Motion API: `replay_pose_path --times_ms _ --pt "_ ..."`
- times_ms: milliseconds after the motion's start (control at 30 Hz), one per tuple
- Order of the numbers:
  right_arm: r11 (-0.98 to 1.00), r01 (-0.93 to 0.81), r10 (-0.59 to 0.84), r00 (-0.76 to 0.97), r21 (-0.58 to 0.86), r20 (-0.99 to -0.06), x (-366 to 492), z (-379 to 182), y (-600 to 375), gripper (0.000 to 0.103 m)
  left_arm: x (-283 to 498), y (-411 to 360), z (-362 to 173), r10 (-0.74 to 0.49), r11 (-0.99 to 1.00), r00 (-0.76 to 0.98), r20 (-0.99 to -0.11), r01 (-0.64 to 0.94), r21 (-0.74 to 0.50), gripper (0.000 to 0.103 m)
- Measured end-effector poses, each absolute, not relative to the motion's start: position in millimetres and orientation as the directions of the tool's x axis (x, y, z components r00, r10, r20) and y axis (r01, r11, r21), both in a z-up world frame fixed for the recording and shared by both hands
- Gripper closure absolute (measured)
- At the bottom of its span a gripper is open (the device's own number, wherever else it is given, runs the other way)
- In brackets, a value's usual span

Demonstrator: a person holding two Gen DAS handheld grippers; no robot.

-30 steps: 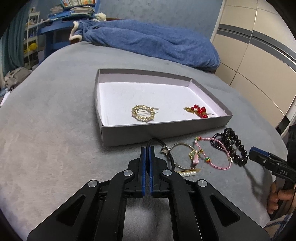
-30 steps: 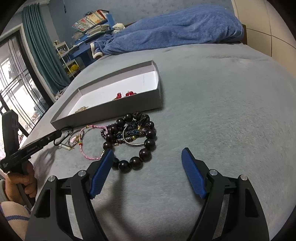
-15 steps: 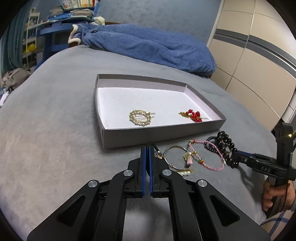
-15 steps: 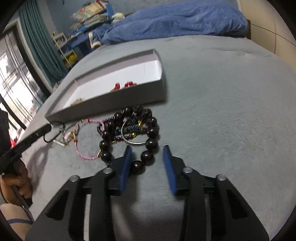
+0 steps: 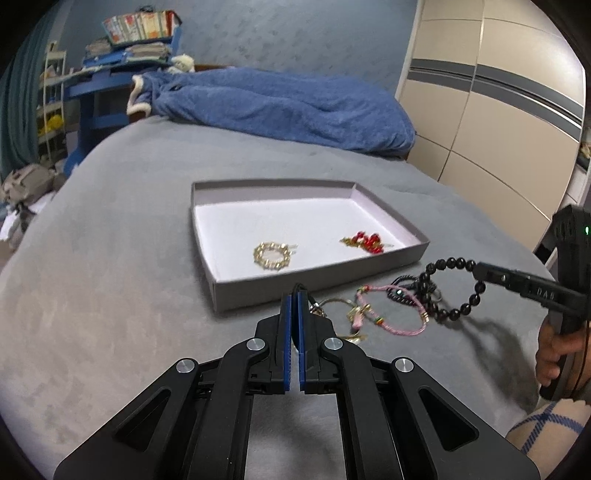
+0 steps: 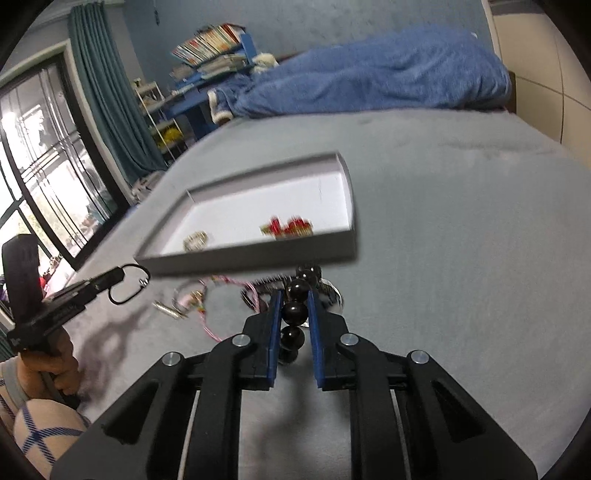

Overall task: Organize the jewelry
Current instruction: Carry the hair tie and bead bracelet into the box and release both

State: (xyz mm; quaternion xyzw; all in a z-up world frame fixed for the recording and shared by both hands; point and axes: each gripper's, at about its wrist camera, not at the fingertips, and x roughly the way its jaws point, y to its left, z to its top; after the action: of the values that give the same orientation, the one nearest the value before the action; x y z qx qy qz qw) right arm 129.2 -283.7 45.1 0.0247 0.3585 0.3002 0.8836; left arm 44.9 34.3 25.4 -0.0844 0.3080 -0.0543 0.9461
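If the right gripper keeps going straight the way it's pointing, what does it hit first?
Probably the near wall of the tray. The right gripper, shut on the black bead bracelet, points at it, with the rest of the pile just below the line. Depth is hard to judge.

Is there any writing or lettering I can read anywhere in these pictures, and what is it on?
"DAS" or similar, faint raised letters on the arm of the right tongs in the left view; the middle letter is uncertain.
Book spines on the blue shelf: colourful, too small and blurred to read.
Printed box on top of the shelf: blurred, unreadable.
Nothing else carries text.
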Motion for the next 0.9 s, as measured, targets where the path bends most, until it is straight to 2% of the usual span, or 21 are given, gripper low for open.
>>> replay_pose_path --times_ms 400,900 --pt "0.793 -0.532 0.596 0.580 0.296 -0.555 133.7 77.4 -285.2 0.089 50.0 18.8 68.5 -0.169 0.983 0.844 -0.509 0.108 -0.148 0.100" --pt "0.789 -0.555 0.599 0.602 0.263 -0.528 149.0 103.8 -276.5 0.089 72.1 21.6 81.7 -0.147 0.987 0.846 -0.512 0.095 -0.126 0.100"
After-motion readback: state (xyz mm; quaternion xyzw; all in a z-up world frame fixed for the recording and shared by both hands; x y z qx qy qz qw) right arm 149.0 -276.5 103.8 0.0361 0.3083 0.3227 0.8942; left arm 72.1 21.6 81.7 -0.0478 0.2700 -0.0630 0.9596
